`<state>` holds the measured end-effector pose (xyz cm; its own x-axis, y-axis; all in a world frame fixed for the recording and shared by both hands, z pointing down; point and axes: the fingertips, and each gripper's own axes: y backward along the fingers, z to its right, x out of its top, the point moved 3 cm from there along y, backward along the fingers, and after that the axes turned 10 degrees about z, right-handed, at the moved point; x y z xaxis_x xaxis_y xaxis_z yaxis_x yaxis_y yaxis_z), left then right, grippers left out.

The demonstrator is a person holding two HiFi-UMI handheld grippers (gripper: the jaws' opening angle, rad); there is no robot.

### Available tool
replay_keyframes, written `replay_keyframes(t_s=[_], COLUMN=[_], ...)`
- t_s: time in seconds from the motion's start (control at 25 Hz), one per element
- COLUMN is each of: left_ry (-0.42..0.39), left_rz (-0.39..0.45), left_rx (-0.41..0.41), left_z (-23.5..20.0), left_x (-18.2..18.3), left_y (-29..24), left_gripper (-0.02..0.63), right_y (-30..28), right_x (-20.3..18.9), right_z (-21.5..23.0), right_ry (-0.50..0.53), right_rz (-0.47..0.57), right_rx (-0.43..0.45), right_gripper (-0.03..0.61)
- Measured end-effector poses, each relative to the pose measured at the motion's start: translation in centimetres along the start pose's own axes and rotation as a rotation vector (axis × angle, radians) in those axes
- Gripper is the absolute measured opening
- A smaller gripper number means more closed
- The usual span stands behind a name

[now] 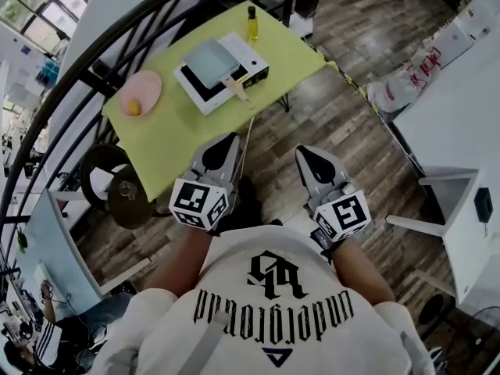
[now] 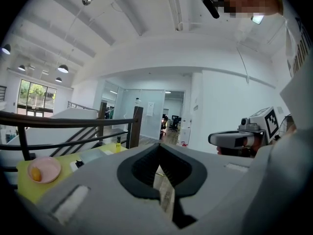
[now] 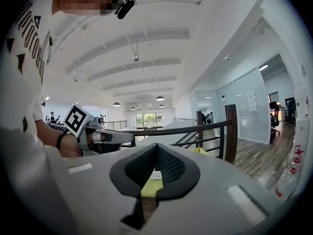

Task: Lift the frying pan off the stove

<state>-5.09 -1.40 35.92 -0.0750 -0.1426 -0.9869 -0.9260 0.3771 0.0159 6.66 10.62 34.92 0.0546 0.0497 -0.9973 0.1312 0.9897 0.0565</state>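
A grey square frying pan (image 1: 211, 59) with a wooden handle (image 1: 239, 92) sits on a white and black portable stove (image 1: 258, 70), on the yellow-green table (image 1: 164, 143). Both grippers hang side by side over the wooden floor, short of the table's near edge and apart from the pan. My left gripper (image 1: 231, 138) is shut and empty; so is my right gripper (image 1: 301, 152). In the left gripper view the shut jaws (image 2: 157, 149) point toward the table, with the pan (image 2: 94, 154) far off to the left. In the right gripper view, shut jaws (image 3: 156, 149) hide most of the table.
A pink plate (image 1: 141, 94) holding a small orange item and a yellow bottle (image 1: 252, 23) also stand on the table. A black curved railing (image 1: 117, 45) runs behind it. Black round weights (image 1: 117, 184) lie at the table's left end. White tables (image 1: 457, 123) stand to the right.
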Motion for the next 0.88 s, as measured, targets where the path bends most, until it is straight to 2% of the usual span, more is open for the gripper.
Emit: replay_keyframes(t_s=[0.2, 0.56, 0.88], left_ry=[0.009, 0.027, 0.035], left_rz=[-0.018, 0.004, 0.001], left_rx=[-0.012, -0.021, 0.015], left_z=[-4.9, -12.1, -15.8], left_x=[0.3, 2.2, 2.6], left_y=[-3.5, -7.3, -9.2], left_gripper=[0.005, 0.005, 0.005], right_y=[-5.7, -14.5, -19.9], right_x=[0.3, 0.7, -0.4], right_z=[2.0, 3.5, 4.3], right_ry=[0.007, 0.023, 0.008], right_rz=[0.009, 0.001, -0.037], right_rx=[0.012, 0.035, 0.108], right_gripper=[0.002, 0.002, 0.002])
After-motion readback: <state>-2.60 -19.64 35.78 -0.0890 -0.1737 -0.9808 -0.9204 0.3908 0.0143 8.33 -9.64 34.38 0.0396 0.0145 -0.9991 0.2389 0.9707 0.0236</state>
